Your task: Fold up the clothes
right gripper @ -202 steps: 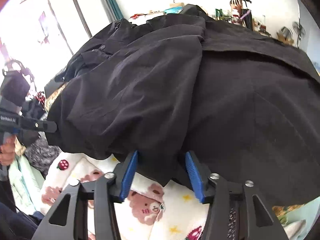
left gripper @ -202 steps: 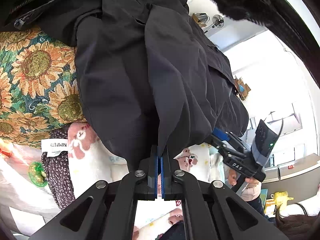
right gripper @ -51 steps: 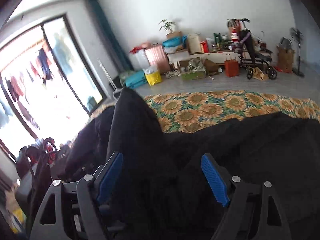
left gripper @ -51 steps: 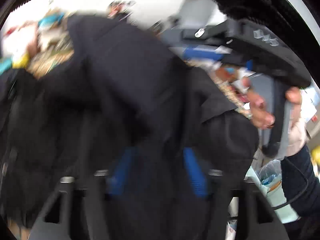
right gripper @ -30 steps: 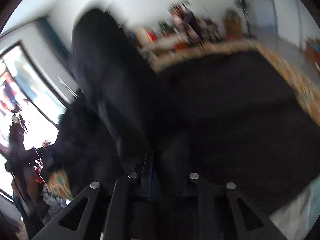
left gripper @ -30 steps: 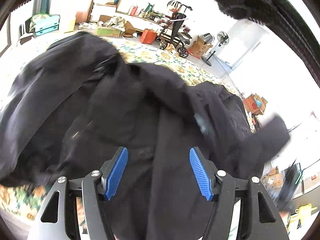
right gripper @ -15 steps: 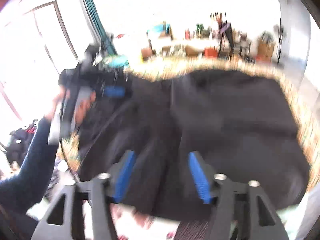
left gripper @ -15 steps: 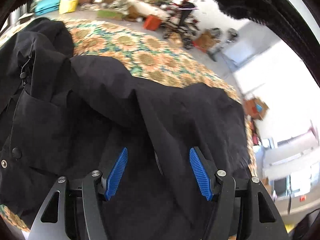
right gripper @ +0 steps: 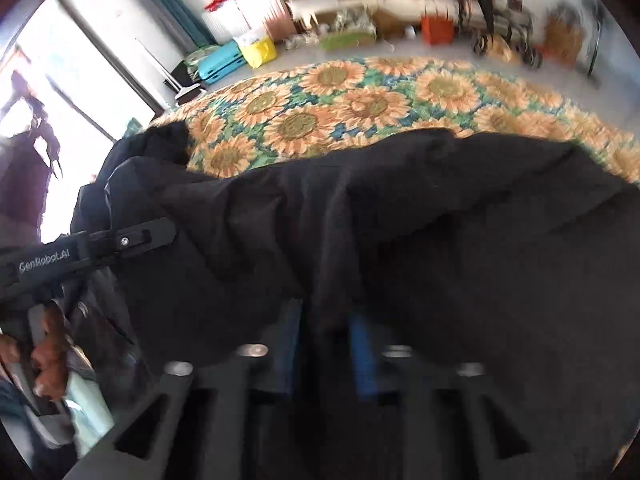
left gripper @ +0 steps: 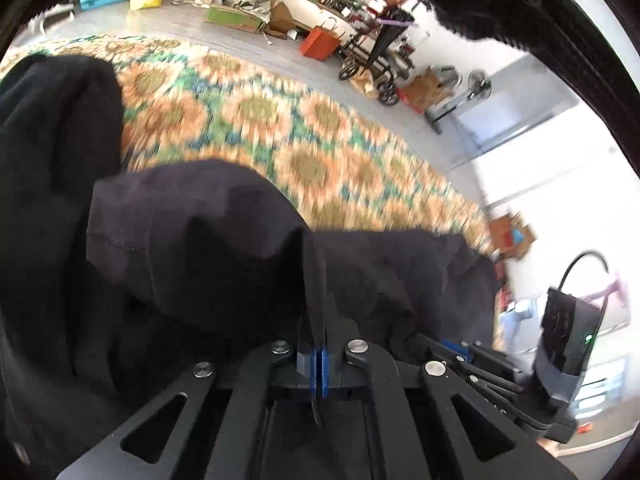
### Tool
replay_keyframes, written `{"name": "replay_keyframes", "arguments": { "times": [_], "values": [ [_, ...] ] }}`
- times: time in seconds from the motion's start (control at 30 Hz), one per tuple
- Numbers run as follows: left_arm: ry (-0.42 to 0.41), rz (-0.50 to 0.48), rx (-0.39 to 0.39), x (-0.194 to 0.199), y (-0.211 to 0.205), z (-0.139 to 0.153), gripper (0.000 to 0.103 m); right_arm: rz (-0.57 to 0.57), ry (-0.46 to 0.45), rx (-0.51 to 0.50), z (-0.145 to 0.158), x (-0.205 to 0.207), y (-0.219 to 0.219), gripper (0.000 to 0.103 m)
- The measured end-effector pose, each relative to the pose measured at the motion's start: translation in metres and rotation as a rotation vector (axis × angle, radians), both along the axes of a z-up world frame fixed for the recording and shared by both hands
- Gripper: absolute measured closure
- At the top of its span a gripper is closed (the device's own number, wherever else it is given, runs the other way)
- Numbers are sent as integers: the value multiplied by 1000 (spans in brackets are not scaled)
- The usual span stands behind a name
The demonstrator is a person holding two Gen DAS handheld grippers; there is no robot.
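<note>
A black garment [left gripper: 192,248] lies bunched on the sunflower-patterned cover [left gripper: 280,128]. My left gripper [left gripper: 318,360] is shut on a fold of its fabric, which stands up between the blue pads. In the right wrist view the same garment [right gripper: 460,240] spreads wide across the cover [right gripper: 360,96]. My right gripper [right gripper: 326,352] has its blue pads a little apart with a fold of the black fabric hanging between them; the view is blurred. The right gripper's body [left gripper: 560,340] shows at the lower right of the left wrist view. The left gripper's body [right gripper: 80,256] shows at the left of the right wrist view.
Beyond the cover there is grey floor with boxes, bags, an orange bag [left gripper: 320,44], a stroller [left gripper: 376,64] and a fan [left gripper: 476,88] along the far wall. A window [right gripper: 60,92] and a teal case [right gripper: 220,60] are at the left.
My left gripper has gone from open to shut on a fold of the garment. My right gripper's pads have come closer together around the fabric. Both views have moved lower toward the garment.
</note>
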State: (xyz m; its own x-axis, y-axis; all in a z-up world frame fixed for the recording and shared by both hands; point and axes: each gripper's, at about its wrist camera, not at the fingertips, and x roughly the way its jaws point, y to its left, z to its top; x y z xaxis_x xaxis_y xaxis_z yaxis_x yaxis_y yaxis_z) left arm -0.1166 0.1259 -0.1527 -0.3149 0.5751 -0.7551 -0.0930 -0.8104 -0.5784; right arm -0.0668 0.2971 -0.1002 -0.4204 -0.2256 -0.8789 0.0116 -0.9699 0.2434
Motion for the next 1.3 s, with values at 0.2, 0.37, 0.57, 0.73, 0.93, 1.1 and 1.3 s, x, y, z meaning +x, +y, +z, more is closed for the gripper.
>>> {"name": "replay_keyframes", "arguments": {
  "times": [0.2,0.37,0.57,0.73,0.93,1.1,1.3],
  "values": [
    [25,65,-124,-75,3,-5,102,-105,119,4,31,-58,19,99],
    [18,69,-295,-103,2,-37,102,-218,157,264,6,-103,19,81],
    [16,95,-297,-116,0,-63,100,-124,213,230,11,-45,36,54],
    [82,132,-327,-109,4,-62,98,-136,325,266,37,43,49,35],
    [39,264,-172,-57,-9,-39,66,-325,327,193,38,152,82,34],
    [175,216,31,55,-11,17,30,-523,219,75,2,241,119,33],
    [85,126,13,164,32,22,30,-674,93,-78,-44,314,131,34]
  ]
}}
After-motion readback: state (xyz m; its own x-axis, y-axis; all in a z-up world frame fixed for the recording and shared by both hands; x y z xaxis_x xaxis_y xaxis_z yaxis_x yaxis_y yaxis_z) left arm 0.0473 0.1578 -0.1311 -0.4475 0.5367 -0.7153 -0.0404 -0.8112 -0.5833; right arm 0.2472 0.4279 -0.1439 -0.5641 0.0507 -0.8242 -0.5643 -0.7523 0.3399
